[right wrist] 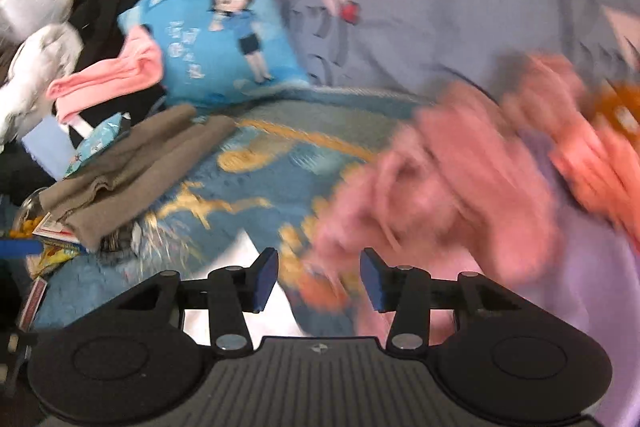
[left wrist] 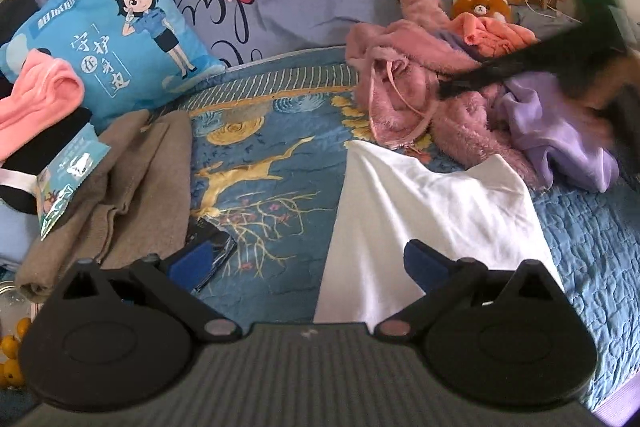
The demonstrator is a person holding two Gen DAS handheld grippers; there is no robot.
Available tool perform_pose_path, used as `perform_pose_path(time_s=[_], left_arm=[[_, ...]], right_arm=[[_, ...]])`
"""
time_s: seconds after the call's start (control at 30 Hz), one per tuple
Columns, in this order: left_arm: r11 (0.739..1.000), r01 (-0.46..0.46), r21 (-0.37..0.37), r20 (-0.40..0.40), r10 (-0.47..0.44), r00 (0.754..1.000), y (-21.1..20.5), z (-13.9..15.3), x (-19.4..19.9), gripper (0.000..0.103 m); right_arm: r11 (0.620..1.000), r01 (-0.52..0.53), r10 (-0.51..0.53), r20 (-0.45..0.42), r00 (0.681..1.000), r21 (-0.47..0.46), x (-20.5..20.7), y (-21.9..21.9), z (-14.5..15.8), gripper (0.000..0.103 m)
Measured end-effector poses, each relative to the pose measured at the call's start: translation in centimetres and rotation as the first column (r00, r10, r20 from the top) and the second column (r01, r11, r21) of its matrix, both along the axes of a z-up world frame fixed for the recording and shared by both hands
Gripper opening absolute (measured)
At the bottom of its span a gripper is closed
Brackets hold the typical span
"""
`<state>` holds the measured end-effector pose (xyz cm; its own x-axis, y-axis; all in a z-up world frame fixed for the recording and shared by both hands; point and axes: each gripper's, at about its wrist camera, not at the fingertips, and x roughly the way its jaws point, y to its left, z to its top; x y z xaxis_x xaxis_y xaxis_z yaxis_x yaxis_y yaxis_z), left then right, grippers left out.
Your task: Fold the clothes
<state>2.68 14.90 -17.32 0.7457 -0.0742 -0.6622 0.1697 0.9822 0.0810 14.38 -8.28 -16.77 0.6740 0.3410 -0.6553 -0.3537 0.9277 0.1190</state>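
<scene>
A white garment (left wrist: 432,211) lies spread on the blue patterned bedspread (left wrist: 260,187), just ahead of my left gripper (left wrist: 308,263). The left gripper stands wide open, with its right pad (left wrist: 424,263) over the white cloth and nothing gripped. A heap of pink fluffy clothes (left wrist: 400,87) and a purple garment (left wrist: 560,131) lies at the right. My right gripper (left wrist: 452,89) shows there as a dark blur over the heap. In the blurred right wrist view, my right gripper (right wrist: 319,281) is open and empty above the bedspread (right wrist: 248,187), beside the pink clothes (right wrist: 440,187) and the white garment's corner (right wrist: 240,255).
A folded brown garment (left wrist: 120,179) lies at the left with a snack packet (left wrist: 68,179) on it. Behind it are a blue cartoon cushion (left wrist: 120,27), a folded pink garment (left wrist: 36,95) and dark clothes. A dark flat object (left wrist: 212,247) lies by the left pad. A plush toy (left wrist: 480,7) sits at the back.
</scene>
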Motion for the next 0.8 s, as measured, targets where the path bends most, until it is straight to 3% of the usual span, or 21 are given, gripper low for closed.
perform_pose_path(time_s=[0.1,0.2,0.23,0.27,0.3,0.33,0.47,0.53,0.6,0.67,0.7,0.77,0.8], left_arm=[[1.0,0.011,0.014,-0.001,-0.011,1.0,-0.3,-0.2,-0.1,0.103],[0.999,0.024,0.021,0.001,-0.024,1.0,-0.7,-0.5,-0.3,0.103],[0.999,0.026,0.023,0.0,-0.026,1.0,-0.8,-0.6,-0.3,0.103],[0.999,0.028,0.026,-0.002,-0.028,1.0,-0.9,-0.7,-0.3,0.103],[0.999,0.028,0.031,-0.005,-0.028,1.0,-1.0,-0.8,-0.3,0.103],[0.999,0.026,0.037,-0.008,-0.026,1.0,-1.1,-1.0,-0.3,0.103],[0.998,0.012,0.056,-0.02,-0.011,1.0,-1.1,-1.4,-0.1,0.103],[0.999,0.011,0.049,-0.022,-0.01,1.0,-0.9,-1.4,0.0,0.103],[0.999,0.014,0.044,-0.024,-0.013,1.0,-0.9,-1.4,0.0,0.103],[0.999,0.012,0.052,-0.025,-0.011,1.0,-1.0,-1.5,0.0,0.103],[0.998,0.014,0.058,-0.023,-0.013,1.0,-1.1,-1.5,0.0,0.103],[0.998,0.013,0.065,-0.015,-0.012,1.0,-1.1,-1.4,-0.1,0.103],[0.998,0.011,0.061,-0.016,-0.01,1.0,-1.0,-1.4,-0.1,0.103]], right_arm=[[0.998,0.054,-0.05,-0.1,0.994,0.045,-1.7,-2.5,-2.6,0.043],[0.98,0.127,-0.1,-0.171,0.98,0.153,-2.5,-3.8,-5.5,0.04],[0.967,0.158,-0.12,-0.19,0.974,0.198,-2.6,-4.1,-6.3,0.031],[0.951,0.199,-0.151,-0.205,0.967,0.238,-2.7,-4.3,-6.8,0.01],[0.93,0.242,-0.184,-0.22,0.958,0.276,-2.7,-4.5,-7.3,0.002],[0.906,0.284,-0.216,-0.236,0.947,0.313,-2.8,-4.7,-7.8,0.003],[0.835,0.302,-0.289,-0.101,0.952,0.459,-5.4,-4.9,-6.0,0.002],[0.848,0.318,-0.33,-0.047,0.943,0.423,-6.4,-4.2,-5.2,0.005],[0.894,0.407,-0.412,-0.014,0.911,0.19,-6.3,-2.6,-4.8,0.015],[0.894,0.446,-0.448,0.051,0.892,0.049,-6.5,-2.1,-4.6,0.014],[0.891,0.45,-0.454,0.069,0.889,0.063,-6.7,-2.4,-4.3,0.015],[0.883,0.446,-0.453,0.01,0.892,0.147,-6.8,-3.4,-4.2,0.026],[0.882,0.44,-0.443,-0.018,0.896,0.169,-6.5,-3.6,-4.3,0.028]])
